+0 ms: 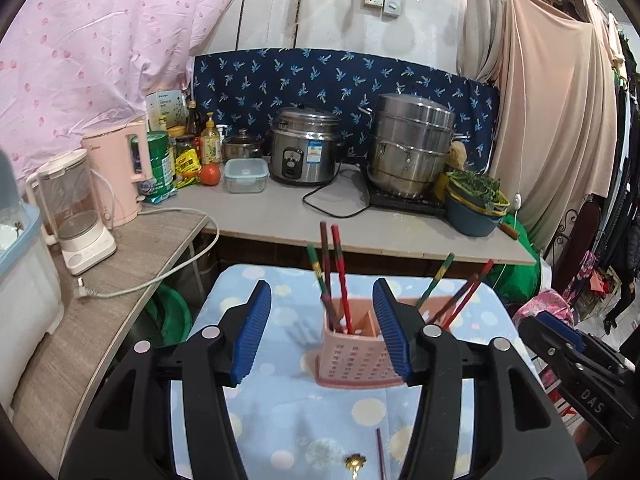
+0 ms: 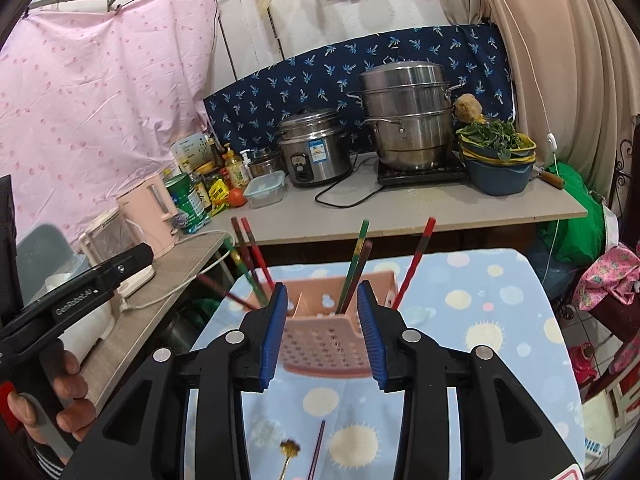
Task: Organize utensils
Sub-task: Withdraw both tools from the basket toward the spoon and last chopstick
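A pink perforated utensil holder [image 1: 356, 360] stands on the table's blue dotted cloth [image 1: 360, 412], with several red and green chopsticks [image 1: 340, 276] upright in its compartments. My left gripper [image 1: 322, 292] hovers just before the holder, open, with nothing between its blue pads. My right gripper [image 2: 322, 292] faces the same holder [image 2: 324, 340] from close by, also open and empty. On the cloth beneath the grippers lie a gold-headed utensil [image 2: 289, 450] and a single dark chopstick [image 2: 318, 448]. These two also show in the left wrist view: the utensil [image 1: 355, 462] and the chopstick [image 1: 380, 452].
Behind the table runs a grey counter [image 1: 360, 224] with a rice cooker [image 1: 304, 148], a steel steamer pot [image 1: 412, 148], basins of greens [image 1: 476, 200], a tomato [image 1: 210, 174] and bottles. A pink kettle [image 1: 116, 176] and a loose cord [image 1: 152, 280] sit on the left shelf.
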Action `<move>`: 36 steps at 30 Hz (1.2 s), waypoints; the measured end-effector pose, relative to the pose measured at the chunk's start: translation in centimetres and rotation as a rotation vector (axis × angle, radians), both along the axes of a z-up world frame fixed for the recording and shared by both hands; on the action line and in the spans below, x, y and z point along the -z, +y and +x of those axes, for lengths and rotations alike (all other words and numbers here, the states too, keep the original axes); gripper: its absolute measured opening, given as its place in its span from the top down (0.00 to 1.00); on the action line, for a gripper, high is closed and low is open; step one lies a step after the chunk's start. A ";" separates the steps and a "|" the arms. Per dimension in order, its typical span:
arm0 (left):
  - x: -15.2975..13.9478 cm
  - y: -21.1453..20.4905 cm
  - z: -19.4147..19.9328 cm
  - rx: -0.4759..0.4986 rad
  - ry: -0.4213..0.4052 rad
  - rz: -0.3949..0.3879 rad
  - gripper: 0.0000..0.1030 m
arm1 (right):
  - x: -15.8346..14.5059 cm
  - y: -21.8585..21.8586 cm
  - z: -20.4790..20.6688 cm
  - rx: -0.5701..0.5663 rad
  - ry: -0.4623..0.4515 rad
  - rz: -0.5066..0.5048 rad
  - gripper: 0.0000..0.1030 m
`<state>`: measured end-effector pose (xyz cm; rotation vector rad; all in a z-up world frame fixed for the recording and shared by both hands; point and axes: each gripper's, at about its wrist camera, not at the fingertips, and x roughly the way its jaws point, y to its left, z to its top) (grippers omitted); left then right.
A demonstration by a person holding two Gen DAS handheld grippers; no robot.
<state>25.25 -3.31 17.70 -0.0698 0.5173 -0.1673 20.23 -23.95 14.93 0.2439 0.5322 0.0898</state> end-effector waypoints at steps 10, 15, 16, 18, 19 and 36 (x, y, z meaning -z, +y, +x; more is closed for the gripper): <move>3.3 0.7 -4.8 -0.035 0.050 0.077 0.51 | 3.3 1.4 -5.4 0.004 0.071 -0.019 0.65; 5.7 1.2 -7.2 -0.041 0.092 0.104 0.50 | 5.6 1.8 -8.1 0.016 0.106 -0.002 0.64; 6.3 1.4 -7.7 -0.039 0.105 0.098 0.49 | 6.2 1.8 -8.5 0.017 0.119 -0.001 0.64; 7.7 1.7 -8.7 -0.035 0.139 0.093 0.49 | 7.4 2.0 -9.4 0.024 0.145 -0.018 0.64; 8.2 1.7 -9.1 -0.039 0.146 0.097 0.49 | 8.1 2.2 -9.9 0.025 0.156 -0.031 0.64; 16.3 1.9 -14.8 -0.011 0.280 0.139 0.49 | 16.7 4.9 -16.1 0.017 0.308 -0.039 0.64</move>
